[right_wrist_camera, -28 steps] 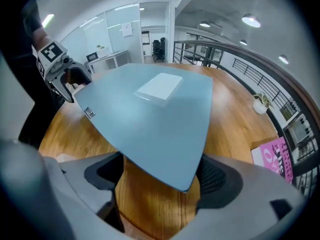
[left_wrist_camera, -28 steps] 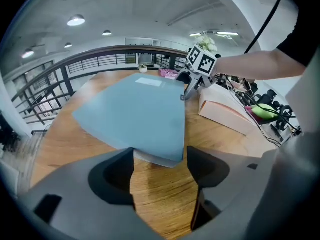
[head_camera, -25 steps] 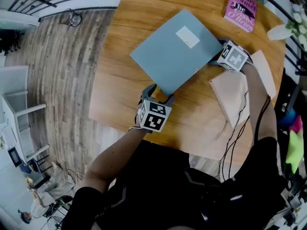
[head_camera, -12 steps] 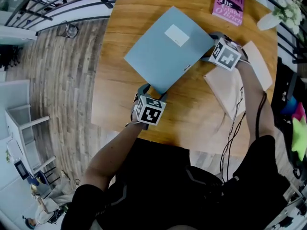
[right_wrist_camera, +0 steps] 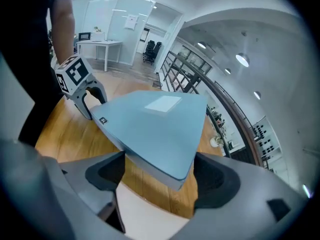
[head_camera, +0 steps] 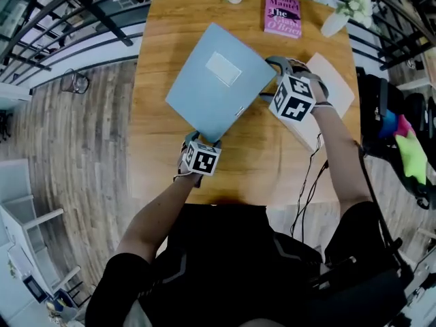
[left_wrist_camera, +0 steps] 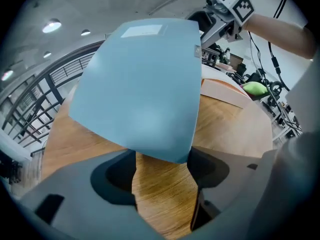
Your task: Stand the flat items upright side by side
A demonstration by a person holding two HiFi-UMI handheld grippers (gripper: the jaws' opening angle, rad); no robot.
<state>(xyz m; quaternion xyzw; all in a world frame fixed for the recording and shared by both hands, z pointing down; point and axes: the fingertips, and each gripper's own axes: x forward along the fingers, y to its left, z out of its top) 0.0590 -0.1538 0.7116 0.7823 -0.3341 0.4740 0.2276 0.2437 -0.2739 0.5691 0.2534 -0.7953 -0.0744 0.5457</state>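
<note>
On the round wooden table (head_camera: pixel 157 148), a flat blue folder (head_camera: pixel 218 90) with a smooth matte cover and a white label (head_camera: pixel 223 69) lies askew. One corner sits between the left gripper's (head_camera: pixel 202 140) spread jaws, and the opposite corner sits between the right gripper's (head_camera: pixel 267 79) spread jaws. A pale folder (head_camera: pixel 334 87) lies beside it. Farther off are a pink book (head_camera: pixel 283 13) and a vase (head_camera: pixel 335 24) holding white flowers.

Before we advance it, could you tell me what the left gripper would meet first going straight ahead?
The blue folder: its near corner sits right ahead of the left gripper, in line with its open jaws; the exact gap is unclear.
</note>
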